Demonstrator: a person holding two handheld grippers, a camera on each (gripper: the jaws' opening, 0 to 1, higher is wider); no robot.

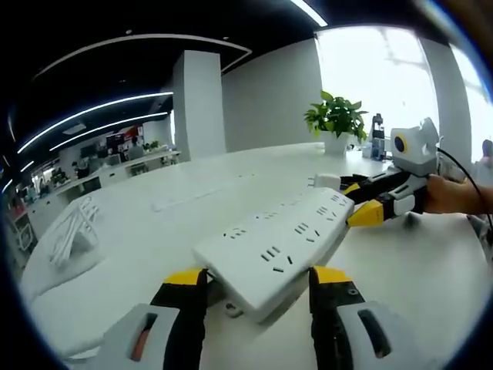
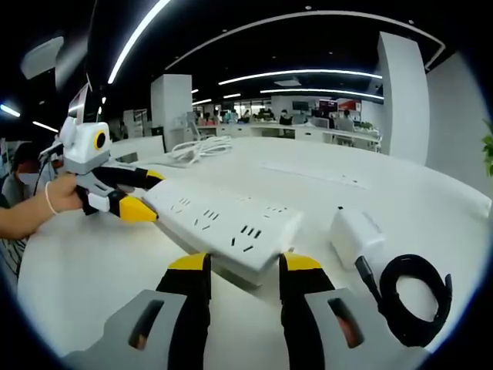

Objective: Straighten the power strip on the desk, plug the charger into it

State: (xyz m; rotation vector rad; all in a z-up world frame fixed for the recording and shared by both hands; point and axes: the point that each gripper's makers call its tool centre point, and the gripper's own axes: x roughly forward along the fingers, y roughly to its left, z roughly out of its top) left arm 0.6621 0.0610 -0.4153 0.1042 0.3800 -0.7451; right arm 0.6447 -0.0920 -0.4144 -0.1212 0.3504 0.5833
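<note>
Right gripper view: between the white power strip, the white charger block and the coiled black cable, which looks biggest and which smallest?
1. power strip, clearly the largest.
2 and 3. coiled black cable and charger look close in size; the cable lies nearer the camera, so I won't rank them.

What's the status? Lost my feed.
Left tongs and right tongs each straddle an end of the strip, lifted off the desk. Grip unclear. Charger unplugged beside its cable. Nothing in the way.
</note>
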